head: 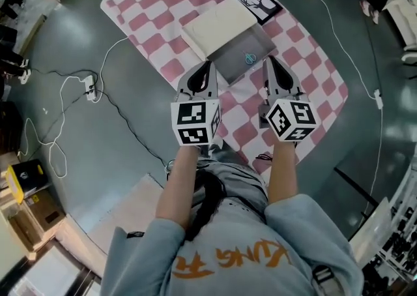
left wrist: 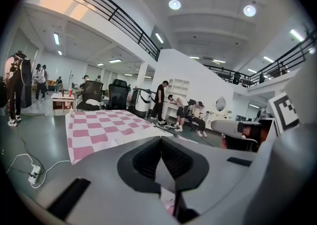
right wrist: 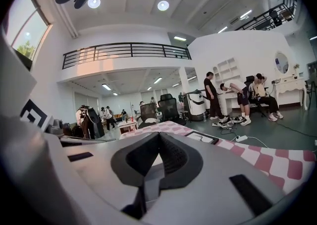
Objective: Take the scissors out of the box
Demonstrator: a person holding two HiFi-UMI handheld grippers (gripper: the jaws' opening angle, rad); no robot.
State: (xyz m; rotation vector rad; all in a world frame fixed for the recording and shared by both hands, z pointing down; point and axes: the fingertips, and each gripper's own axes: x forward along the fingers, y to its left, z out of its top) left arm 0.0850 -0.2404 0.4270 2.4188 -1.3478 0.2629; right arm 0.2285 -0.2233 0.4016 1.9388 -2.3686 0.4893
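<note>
So the scissors (head: 249,59), just a small teal-handled speck from the head view, are lying in the open grey box (head: 229,65) on the checkered cloth (head: 156,1). They're ahead of both sets of jaws, in the gap between the two tips and a bit closer to the right gripper (head: 268,63) than the left gripper (head: 208,66). Both grippers have their jaws pressed together with nothing in them. The scissors are too small for me to tell which way they run lengthwise. My guess is the right one goes for them, and it'd need to open up first.
</note>
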